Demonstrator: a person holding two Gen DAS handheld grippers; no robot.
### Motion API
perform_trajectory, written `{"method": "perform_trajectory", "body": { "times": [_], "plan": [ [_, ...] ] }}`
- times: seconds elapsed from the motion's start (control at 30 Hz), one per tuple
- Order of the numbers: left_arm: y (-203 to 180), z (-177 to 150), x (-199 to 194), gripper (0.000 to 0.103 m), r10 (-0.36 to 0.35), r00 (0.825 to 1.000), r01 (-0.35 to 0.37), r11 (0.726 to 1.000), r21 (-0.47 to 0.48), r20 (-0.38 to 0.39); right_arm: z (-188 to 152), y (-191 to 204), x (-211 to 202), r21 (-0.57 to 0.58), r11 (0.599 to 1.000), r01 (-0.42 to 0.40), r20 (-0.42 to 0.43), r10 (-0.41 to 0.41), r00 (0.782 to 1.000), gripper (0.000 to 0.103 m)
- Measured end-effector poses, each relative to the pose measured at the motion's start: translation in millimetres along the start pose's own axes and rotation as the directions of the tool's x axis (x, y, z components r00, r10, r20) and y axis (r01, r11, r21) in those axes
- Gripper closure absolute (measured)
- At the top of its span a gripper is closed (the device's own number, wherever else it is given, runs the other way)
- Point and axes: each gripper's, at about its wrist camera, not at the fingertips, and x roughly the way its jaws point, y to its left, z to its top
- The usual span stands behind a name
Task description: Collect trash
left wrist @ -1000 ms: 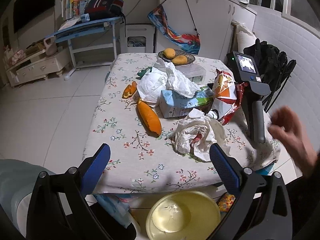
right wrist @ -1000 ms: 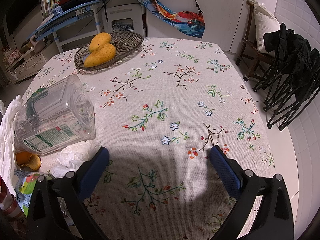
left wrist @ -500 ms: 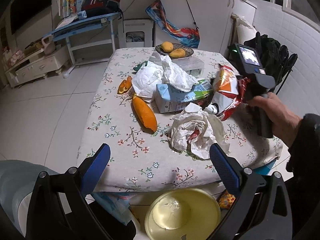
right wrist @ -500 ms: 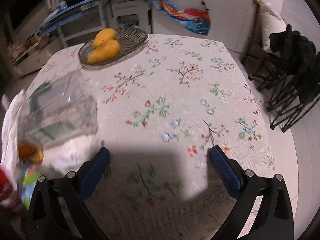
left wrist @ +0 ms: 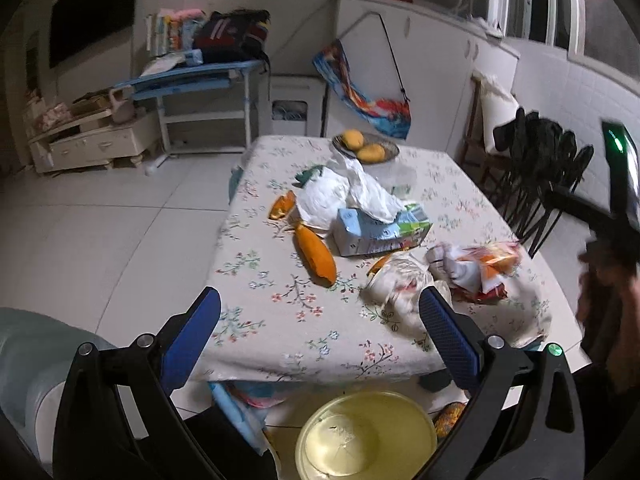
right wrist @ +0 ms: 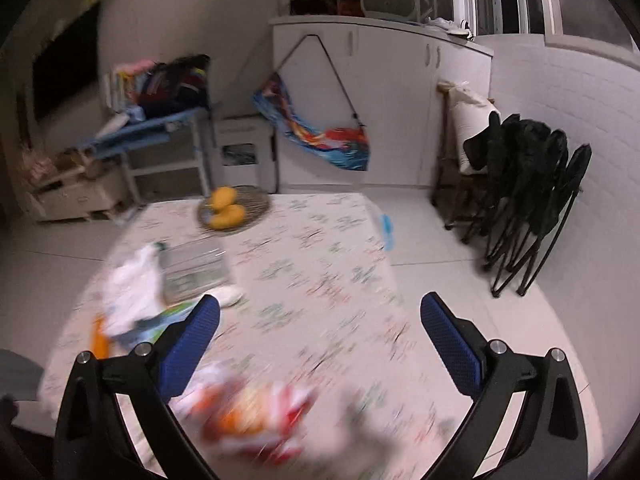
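Observation:
Trash lies scattered on a table with a floral cloth (left wrist: 280, 320): a crumpled paper wad (left wrist: 400, 284), a red and orange snack bag (left wrist: 480, 268), a blue and green carton (left wrist: 380, 232), white paper (left wrist: 340, 196) and orange peels (left wrist: 316, 256). My left gripper (left wrist: 320, 332) hangs open near the table's front edge, nothing between its fingers. A yellow bin (left wrist: 366, 436) stands on the floor below it. My right gripper (right wrist: 320, 336) is open high over the table, above the blurred snack bag (right wrist: 256, 412). A hand (left wrist: 608, 292) holds the right gripper's handle at the right edge of the left wrist view.
A woven dish with two mangoes (left wrist: 364, 148) sits at the table's far end, and a clear plastic container (right wrist: 196, 272) lies near the white paper. Folded black chairs (right wrist: 532, 200) lean on the right wall. A blue desk (left wrist: 192, 76) and white cabinets stand behind.
The hand took the right gripper's handle and lifted it off the table, so its view rose and swung back. The snack bag fell flat. The left gripper drew back slightly.

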Motion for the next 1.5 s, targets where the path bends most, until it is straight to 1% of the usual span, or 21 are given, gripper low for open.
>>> {"method": "perform_trajectory", "body": {
  "times": [0.07,0.13,0.2,0.27,0.3,0.37,0.47,0.53,0.57,0.6,0.73,0.87,0.97,1.13,1.5],
  "plan": [
    [4.2,-4.2,-12.4,0.007,-0.010,1.000,0.010,1.000,-0.011,0.013,-13.4,14.0,-15.9,-0.015,0.999,-0.034,0.004,0.034,0.999,0.007],
    [5.7,-9.4,-25.0,0.007,0.003,1.000,-0.003,1.000,0.003,0.026,-29.5,30.0,-32.4,-0.041,0.997,-0.059,0.010,0.060,0.998,0.007],
    [7.2,-15.4,-36.4,0.007,0.012,0.999,-0.013,1.000,0.017,0.032,-39.5,41.8,-46.8,-0.066,0.995,-0.072,0.013,0.073,0.997,0.007],
    [8.4,-20.1,-46.2,0.007,0.018,0.999,-0.019,1.000,0.022,0.037,-45.4,54.5,-59.2,-0.080,0.991,-0.107,0.029,0.110,0.994,0.007],
    [9.3,-23.3,-50.9,0.007,0.023,0.999,-0.024,0.999,0.026,0.039,-46.2,57.9,-64.1,-0.091,0.990,-0.111,0.037,0.115,0.993,0.007],
    [10.3,-27.9,-57.3,0.007,0.029,0.999,-0.030,0.999,0.028,0.038,-50.4,66.3,-73.8,-0.114,0.988,-0.107,0.043,0.113,0.993,0.007],
    [13.1,-36.3,-63.6,0.007,0.039,0.998,-0.040,0.999,0.025,0.045,-61.6,67.9,-85.6,-0.100,0.988,-0.116,0.036,0.120,0.992,0.007],
    [14.7,-42.7,-65.5,0.007,0.033,0.998,-0.033,0.999,0.015,0.050,-67.7,68.2,-90.7,-0.090,0.990,-0.110,0.024,0.113,0.993,0.007],
    [15.4,-45.4,-66.8,0.007,0.025,0.998,-0.026,1.000,0.009,0.059,-70.2,66.8,-93.3,-0.085,0.991,-0.102,0.020,0.104,0.994,0.007],
    [14.9,-46.5,-67.3,0.007,0.019,0.998,-0.019,1.000,0.010,0.066,-72.5,65.2,-97.7,-0.079,0.994,-0.077,0.015,0.078,0.997,0.007],
    [10.1,-46.6,-66.5,0.007,0.001,0.996,-0.003,1.000,0.022,0.085,-82.2,59.8,-111.3,-0.074,0.996,-0.045,0.018,0.046,0.999,0.007],
    [4.7,-43.9,-57.9,0.007,-0.007,0.998,0.005,1.000,0.026,0.068,-86.7,56.4,-105.1,-0.071,0.997,-0.026,-0.014,0.025,1.000,0.007],
    [-1.6,-43.6,-54.7,0.007,-0.008,0.998,0.005,0.999,0.044,0.065,-87.8,52.7,-102.9,-0.071,0.997,-0.008,-0.014,0.007,1.000,0.007],
    [-6.0,-44.1,-50.9,0.007,-0.006,0.998,0.003,0.999,0.051,0.056,-88.9,43.5,-101.0,-0.044,0.999,-0.006,-0.030,0.004,1.000,0.007],
    [-5.7,-44.1,-50.9,0.007,-0.005,0.998,0.002,0.999,0.053,0.056,-89.8,47.4,-102.9,-0.057,0.998,-0.003,-0.034,0.001,0.999,0.007]
  ]
}}
